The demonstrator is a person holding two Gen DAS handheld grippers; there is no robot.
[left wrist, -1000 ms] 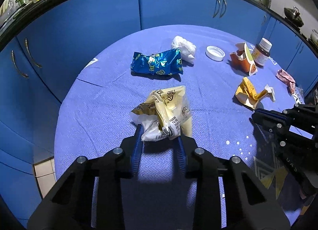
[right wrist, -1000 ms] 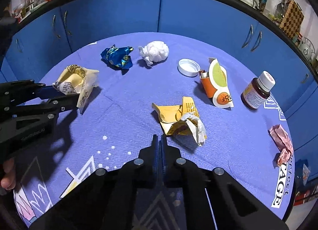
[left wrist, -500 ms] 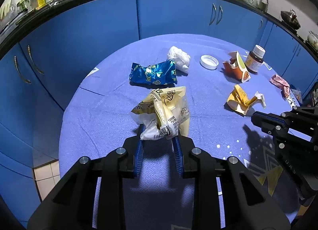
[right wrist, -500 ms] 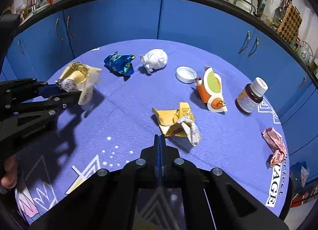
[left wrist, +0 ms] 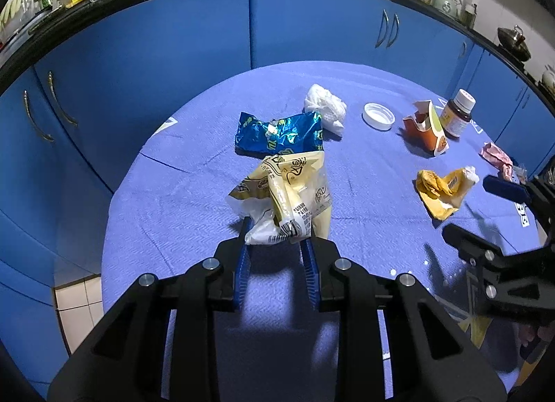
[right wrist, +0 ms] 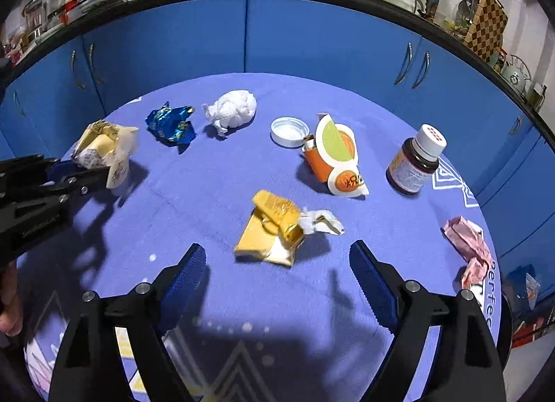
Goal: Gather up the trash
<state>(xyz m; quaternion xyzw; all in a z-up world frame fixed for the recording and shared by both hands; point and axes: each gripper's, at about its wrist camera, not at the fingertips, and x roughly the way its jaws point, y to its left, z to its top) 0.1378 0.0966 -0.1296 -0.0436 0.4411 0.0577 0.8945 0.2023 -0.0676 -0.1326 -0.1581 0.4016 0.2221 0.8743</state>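
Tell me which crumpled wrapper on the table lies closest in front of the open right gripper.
The orange-yellow wrapper with a white torn end, lying just ahead of the right hand-held gripper. The blue foil wrapper and pink wrapper lie farther off.

The person's hand [right wrist: 8, 301] is cut off at the left edge.

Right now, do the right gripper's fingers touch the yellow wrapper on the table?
Apart. The right wrist view shows the right gripper open, blue cloth visible between each finger and the yellow wrapper.
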